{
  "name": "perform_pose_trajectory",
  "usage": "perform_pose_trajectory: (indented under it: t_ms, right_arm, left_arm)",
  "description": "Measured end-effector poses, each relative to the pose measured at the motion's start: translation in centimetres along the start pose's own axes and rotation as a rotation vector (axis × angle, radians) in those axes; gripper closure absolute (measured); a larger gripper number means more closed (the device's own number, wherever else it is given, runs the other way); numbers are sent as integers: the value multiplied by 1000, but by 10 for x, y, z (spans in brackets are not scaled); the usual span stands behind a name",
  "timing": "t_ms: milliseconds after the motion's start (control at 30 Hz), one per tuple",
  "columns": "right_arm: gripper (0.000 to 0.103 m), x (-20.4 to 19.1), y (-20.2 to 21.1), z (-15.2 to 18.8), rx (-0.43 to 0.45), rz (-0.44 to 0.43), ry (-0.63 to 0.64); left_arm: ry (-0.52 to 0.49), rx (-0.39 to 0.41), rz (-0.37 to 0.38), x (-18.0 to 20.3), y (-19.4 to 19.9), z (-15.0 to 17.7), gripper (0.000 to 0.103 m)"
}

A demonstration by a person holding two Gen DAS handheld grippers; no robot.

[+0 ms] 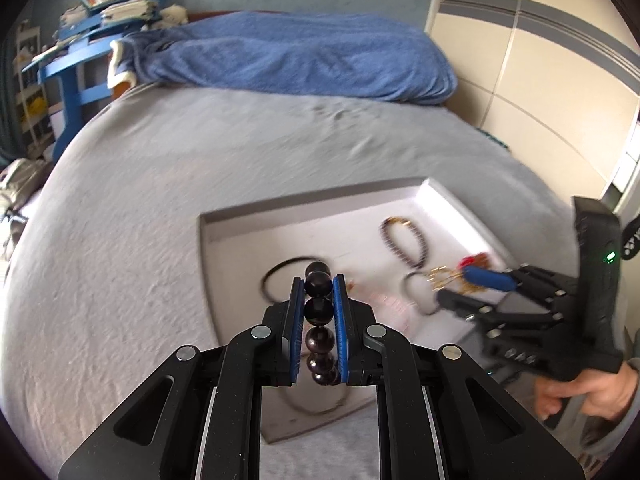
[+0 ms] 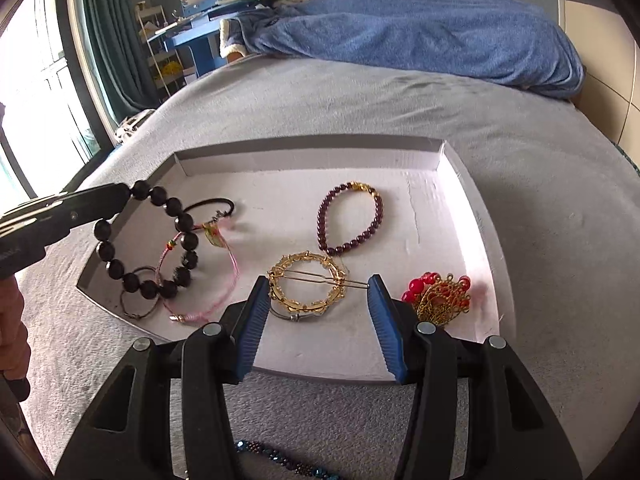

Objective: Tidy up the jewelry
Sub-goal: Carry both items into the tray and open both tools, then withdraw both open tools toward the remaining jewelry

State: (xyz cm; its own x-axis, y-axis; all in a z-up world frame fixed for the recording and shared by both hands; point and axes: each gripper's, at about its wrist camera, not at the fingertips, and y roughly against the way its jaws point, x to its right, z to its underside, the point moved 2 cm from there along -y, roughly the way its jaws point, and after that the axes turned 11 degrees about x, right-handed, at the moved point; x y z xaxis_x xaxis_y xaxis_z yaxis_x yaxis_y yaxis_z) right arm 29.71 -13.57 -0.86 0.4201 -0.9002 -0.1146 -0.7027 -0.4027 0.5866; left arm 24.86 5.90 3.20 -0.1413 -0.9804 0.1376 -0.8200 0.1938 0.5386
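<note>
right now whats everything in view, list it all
tray: 1, white, on bed
black bead bracelet: 1, held above tray's left side
purple bracelet: 1, tray middle
gold hair clip: 1, tray front
red-gold ornament: 1, tray right
pink cord: 1, tray left
hair tie: 1, black, tray left
blue beads: 1, on bed before tray
blanket: 1, blue, far end
left gripper: shut on black bead bracelet
right gripper: open, over gold hair clip

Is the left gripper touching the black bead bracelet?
Touching. In the left wrist view the left gripper has its blue fingers pressed on both sides of the black bead bracelet; the right wrist view shows it hanging from them.
</note>
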Motion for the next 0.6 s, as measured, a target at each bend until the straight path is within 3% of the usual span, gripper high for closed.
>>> perform_pose_trajectory:
  t_ms: [333,500,600]
  right_arm:
    - [52,-4,-10,2,-32,29,5]
    - [51,-3,-5,2,-26,31,2]
    - [44,-1,3,3,-7,21,-3]
  left_arm:
    - [-31,-62,-93,-16,-11,18,87]
    - [-55,-33,-119,-9,-2,17,61]
    - [-54,1,-115,-4,10,16,60]
